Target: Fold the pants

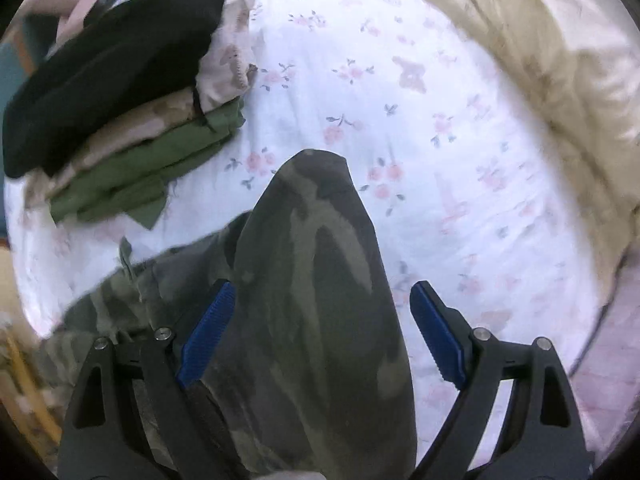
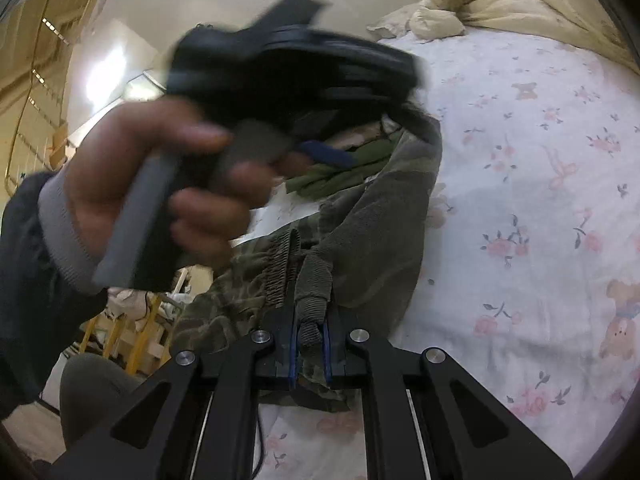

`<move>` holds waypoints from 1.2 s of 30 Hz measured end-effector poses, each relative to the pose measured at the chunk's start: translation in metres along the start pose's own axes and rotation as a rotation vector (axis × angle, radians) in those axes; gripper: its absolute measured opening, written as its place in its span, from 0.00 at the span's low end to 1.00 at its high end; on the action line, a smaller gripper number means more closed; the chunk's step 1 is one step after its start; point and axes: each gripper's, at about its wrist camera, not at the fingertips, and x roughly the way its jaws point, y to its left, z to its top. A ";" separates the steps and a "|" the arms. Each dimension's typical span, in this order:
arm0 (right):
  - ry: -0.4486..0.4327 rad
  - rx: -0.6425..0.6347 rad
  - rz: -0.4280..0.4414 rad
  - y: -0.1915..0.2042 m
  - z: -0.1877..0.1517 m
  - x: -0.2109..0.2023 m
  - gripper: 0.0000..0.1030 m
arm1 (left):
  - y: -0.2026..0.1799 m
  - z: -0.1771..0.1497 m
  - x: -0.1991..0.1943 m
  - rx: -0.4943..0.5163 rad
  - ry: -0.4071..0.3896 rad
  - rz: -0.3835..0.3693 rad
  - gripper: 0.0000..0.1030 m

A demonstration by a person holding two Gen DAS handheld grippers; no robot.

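Both hands work: right gripper (image 2: 310, 354) fingers clenched on camouflage pants (image 2: 360, 248), left gripper (image 1: 320, 332) fingers released, aimed downward.

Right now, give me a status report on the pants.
Right gripper shut on camo pants. Left gripper open above them. Folded stack beside, not blocking.

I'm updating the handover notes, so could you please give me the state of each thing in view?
camouflage pants: unfolded, bunched on the bed, waistband lifted.
right gripper: shut on the pants' waistband.
left gripper: open, above the pants.
stack of clothes: folded, piled.
beige duvet: crumpled.
floral sheet: spread, slightly wrinkled.
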 end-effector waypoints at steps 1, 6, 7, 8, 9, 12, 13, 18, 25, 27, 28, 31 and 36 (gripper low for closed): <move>0.012 -0.021 0.003 0.003 -0.001 0.003 0.08 | -0.004 0.001 0.005 0.024 0.008 0.027 0.84; 0.067 -0.129 0.062 0.028 -0.006 0.015 0.08 | -0.001 -0.001 0.006 0.084 0.000 0.122 0.74; 0.083 -0.160 0.079 0.036 -0.008 0.018 0.08 | 0.002 -0.002 0.003 0.093 -0.008 0.131 0.66; 0.091 -0.175 0.090 0.041 -0.009 0.019 0.08 | 0.008 -0.002 -0.002 0.101 -0.006 0.130 0.45; 0.097 -0.192 0.103 0.046 -0.010 0.020 0.08 | 0.018 -0.004 -0.007 0.100 0.000 0.120 0.18; 0.107 -0.214 0.131 0.056 -0.011 0.023 0.08 | 0.043 -0.010 -0.027 0.113 -0.017 0.100 0.07; 0.107 -0.222 0.139 0.060 -0.011 0.023 0.08 | 0.051 -0.014 -0.036 0.120 -0.031 0.102 0.07; 0.095 -0.287 0.154 0.093 -0.009 0.026 0.08 | 0.099 -0.031 -0.080 0.055 -0.077 0.037 0.06; 0.157 -0.414 0.166 0.168 -0.013 0.058 0.08 | 0.195 -0.079 -0.127 -0.069 -0.159 -0.017 0.06; 0.198 -0.452 0.164 0.191 -0.022 0.078 0.08 | 0.234 -0.101 -0.126 -0.115 -0.169 -0.033 0.06; 0.229 -0.473 0.155 0.205 -0.029 0.093 0.08 | 0.249 -0.110 -0.123 -0.127 -0.172 -0.035 0.06; 0.311 -0.511 0.138 0.234 -0.053 0.136 0.08 | 0.302 -0.142 -0.099 -0.194 -0.165 -0.056 0.06; 0.433 -0.529 0.079 0.253 -0.091 0.209 0.08 | 0.362 -0.177 -0.036 -0.301 -0.148 -0.109 0.14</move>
